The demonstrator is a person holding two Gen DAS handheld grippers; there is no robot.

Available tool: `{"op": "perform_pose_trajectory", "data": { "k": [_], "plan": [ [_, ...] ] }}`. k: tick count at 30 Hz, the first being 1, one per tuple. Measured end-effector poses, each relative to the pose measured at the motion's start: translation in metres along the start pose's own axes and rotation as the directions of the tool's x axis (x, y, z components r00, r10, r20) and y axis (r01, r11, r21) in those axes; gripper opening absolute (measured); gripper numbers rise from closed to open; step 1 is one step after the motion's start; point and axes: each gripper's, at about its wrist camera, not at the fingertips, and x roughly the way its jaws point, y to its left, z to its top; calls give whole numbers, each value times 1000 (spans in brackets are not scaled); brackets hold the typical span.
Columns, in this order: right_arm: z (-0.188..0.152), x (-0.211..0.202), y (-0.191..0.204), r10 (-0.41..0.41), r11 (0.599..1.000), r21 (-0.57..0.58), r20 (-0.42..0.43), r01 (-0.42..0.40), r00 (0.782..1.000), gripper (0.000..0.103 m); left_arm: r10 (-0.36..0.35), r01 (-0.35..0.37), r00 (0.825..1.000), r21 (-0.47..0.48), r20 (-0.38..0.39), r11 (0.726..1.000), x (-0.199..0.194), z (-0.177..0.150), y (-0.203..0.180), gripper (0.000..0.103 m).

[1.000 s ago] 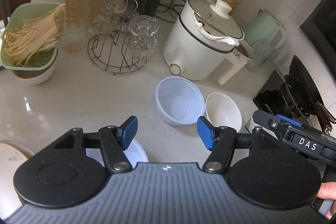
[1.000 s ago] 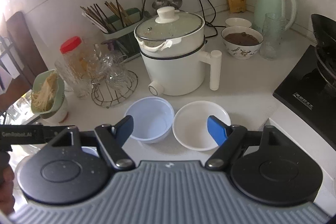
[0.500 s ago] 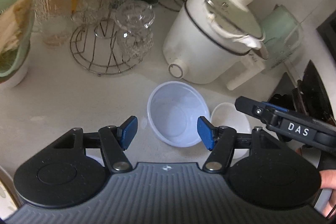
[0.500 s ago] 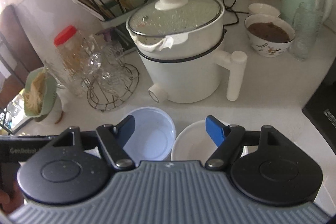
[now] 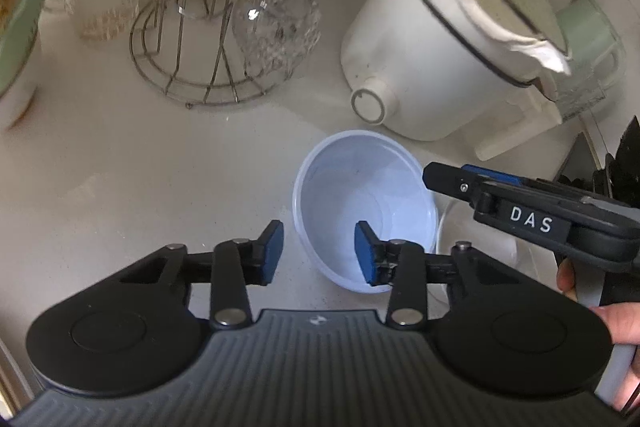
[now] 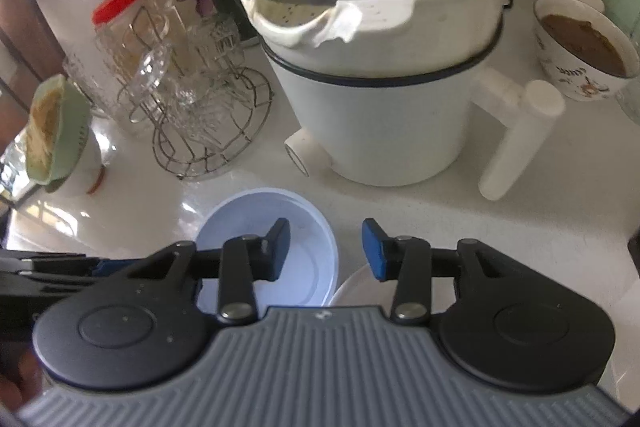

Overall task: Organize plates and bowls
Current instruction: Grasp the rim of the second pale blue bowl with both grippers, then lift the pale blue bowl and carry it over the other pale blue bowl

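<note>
A pale blue plastic bowl (image 5: pixel 362 195) stands on the white counter in front of the electric pot; it also shows in the right wrist view (image 6: pixel 304 223). A white bowl (image 6: pixel 356 287) sits right beside it, mostly hidden under the right gripper. My left gripper (image 5: pixel 318 253) is open, its right finger inside the blue bowl and its left finger outside the near-left rim. My right gripper (image 6: pixel 326 251) is open and straddles the gap between the two bowls, left finger over the blue bowl. The right gripper's finger (image 5: pixel 460 183) shows in the left wrist view.
A white electric pot (image 6: pixel 384 75) with a glass lid stands close behind the bowls, its handle (image 6: pixel 516 139) sticking out right. A wire rack with glasses (image 5: pixel 240 27) stands at back left. A bowl of brown food (image 6: pixel 580 47) is at back right. A green colander (image 6: pixel 56 131) is far left.
Both grippers have moved forward and down towards the two bowls. The left gripper now straddles the blue bowl's rim; the right gripper has come over the bowls.
</note>
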Motion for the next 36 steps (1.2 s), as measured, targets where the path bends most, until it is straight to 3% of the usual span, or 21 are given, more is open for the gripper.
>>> {"op": "perform_pose_trajectory", "data": {
  "k": [8, 21, 26, 28, 36],
  "plan": [
    [3, 22, -1, 9, 1000, -28, -50, -11, 999, 31, 18, -19, 999, -18, -38, 1000, 18, 2, 6, 24],
    [-3, 40, -4, 50, 999, 10, -110, -49, 993, 26, 1, -2, 998, -17, -69, 1000, 32, 3, 8, 23],
    [-4, 41, -4, 39, 999, 11, -106, -38, 994, 17, 4, -5, 998, -13, -64, 1000, 34, 3, 9, 23],
    [-3, 41, -4, 48, 999, 15, -103, -46, 993, 13, 10, -11, 998, -20, -56, 1000, 31, 3, 10, 23],
    [2, 23, -4, 89, 994, 74, -86, -83, 992, 13, -14, 13, 999, -38, -39, 999, 10, 8, 14, 23]
  ]
}}
